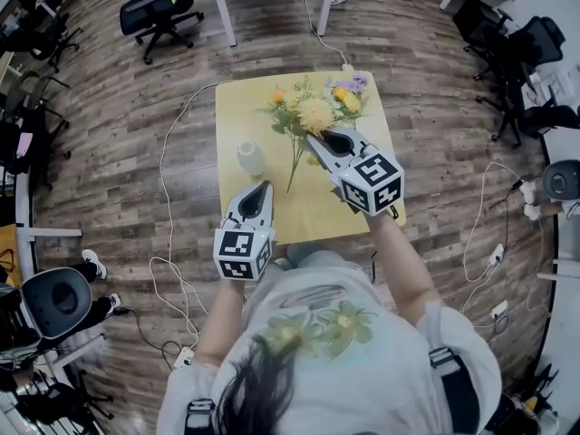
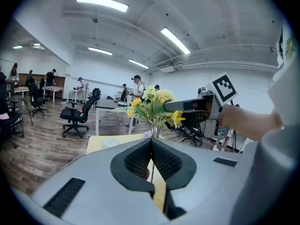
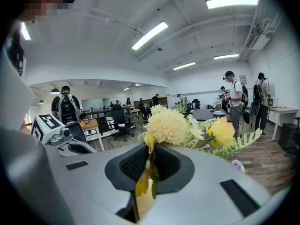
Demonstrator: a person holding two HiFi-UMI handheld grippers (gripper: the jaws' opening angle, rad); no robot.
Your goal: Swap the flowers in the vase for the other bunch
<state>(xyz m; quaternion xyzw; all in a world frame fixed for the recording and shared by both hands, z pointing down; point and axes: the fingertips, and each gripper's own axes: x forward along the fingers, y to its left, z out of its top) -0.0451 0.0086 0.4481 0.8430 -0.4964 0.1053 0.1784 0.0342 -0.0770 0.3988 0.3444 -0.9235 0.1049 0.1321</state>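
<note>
Over yellow table [image 1: 236, 107] in wood-floored office: grips flower bunch [image 1: 314, 114] in right gripper [image 1: 319, 139], 2 jaws pinched on stems below blooms; holds left gripper [image 1: 265, 187] at near edge, jaws together, empty; white vase [image 1: 251, 157] left of bunch, apart.

Items counted from my position: two tongs, namely my left tongs [image 1: 265, 187] and my right tongs [image 1: 319, 138]; one yellow table [image 1: 245, 107]; one white vase [image 1: 251, 157]; one mass of flowers [image 1: 314, 113], whether one bunch or two I cannot tell; at least three office chairs [image 1: 156, 9].
</note>
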